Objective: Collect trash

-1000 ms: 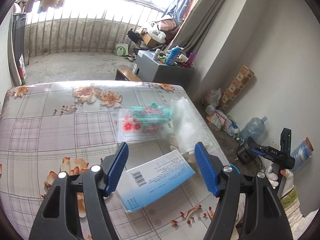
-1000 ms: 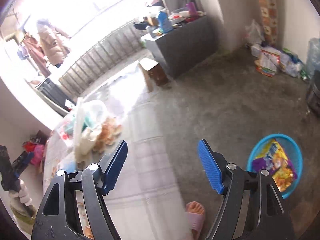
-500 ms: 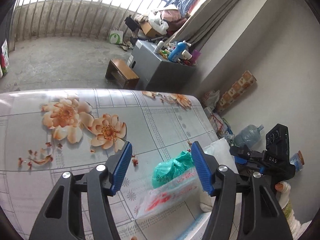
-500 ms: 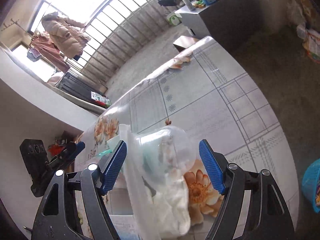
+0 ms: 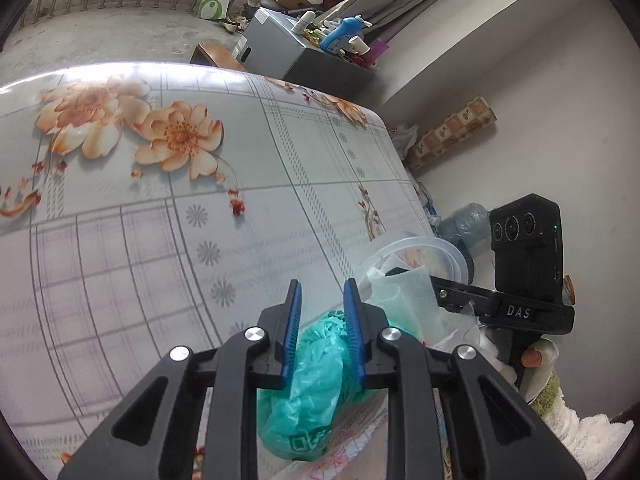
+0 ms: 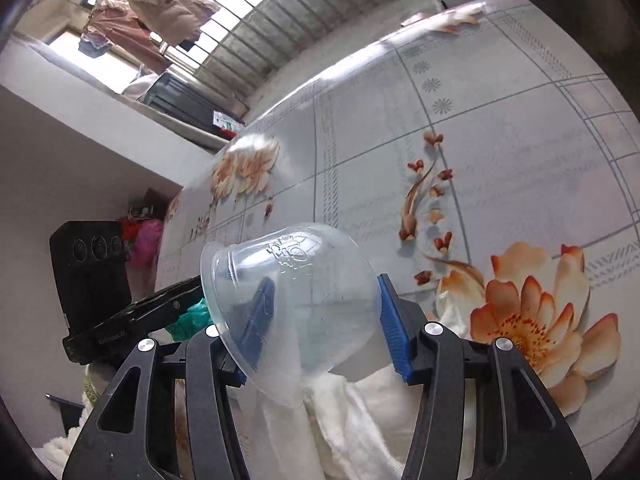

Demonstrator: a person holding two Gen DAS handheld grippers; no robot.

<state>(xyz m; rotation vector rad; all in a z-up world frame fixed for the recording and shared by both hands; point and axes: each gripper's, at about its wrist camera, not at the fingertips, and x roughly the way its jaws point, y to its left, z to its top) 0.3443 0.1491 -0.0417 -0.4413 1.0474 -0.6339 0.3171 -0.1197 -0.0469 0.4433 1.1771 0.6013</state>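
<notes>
Two hand-held tools work a cluttered corner of a flower-patterned counter [image 5: 248,216]. The left tool [image 5: 320,300] has its blue jaws drawn narrow and closing around a crumpled teal plastic bag [image 5: 316,376], which bulges between the pads and lies on a clear printed wrapper [image 5: 352,440] at the near edge of the counter. Just beside it, the right tool [image 6: 324,304] is closing on a clear plastic bowl [image 6: 292,300] tipped on its side, rim toward the left; one blue pad meets the bowl's right wall, while the other shows only through the plastic (whether it presses the bowl cannot be told). White tissue [image 6: 360,412] is bunched under the bowl. From the left wrist view the same bowl, stuffed with pale paper, sits at the counter's right edge, with a grey cabinet [image 5: 288,52] loaded with bottles standing on the floor beyond.
</notes>
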